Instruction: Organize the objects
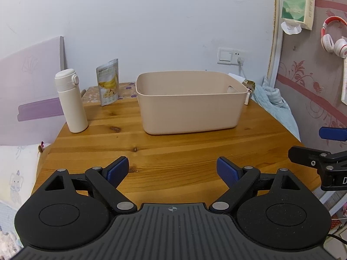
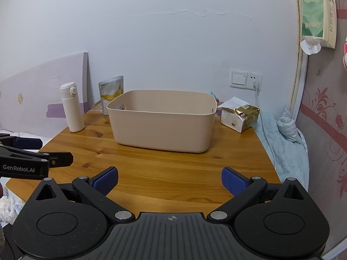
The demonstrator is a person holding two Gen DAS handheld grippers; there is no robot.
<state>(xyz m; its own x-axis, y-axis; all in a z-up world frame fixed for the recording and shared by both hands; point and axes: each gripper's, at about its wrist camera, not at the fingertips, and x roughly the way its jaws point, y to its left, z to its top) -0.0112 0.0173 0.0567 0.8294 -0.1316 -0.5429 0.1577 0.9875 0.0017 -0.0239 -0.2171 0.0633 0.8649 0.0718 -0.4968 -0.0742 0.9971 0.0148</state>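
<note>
A beige bin [image 1: 190, 101] sits mid-surface [image 1: 173, 151]. A white bottle [image 1: 70, 101] stands to its left, a banana pouch [image 1: 108, 82] behind that, and a gold-wrapped pack [image 2: 243, 117] to its right. The left tool [image 1: 172, 171] and right tool [image 2: 170, 181] hover over the near edge, both spread wide and empty.

Bin [image 1: 190, 110] mid-table [image 1: 173, 151], toward back edge. Bottle [image 1: 70, 101] near left edge, pouch [image 1: 108, 82] behind it. Packet [image 2: 240, 117] at back-right corner, right of bin.
</note>
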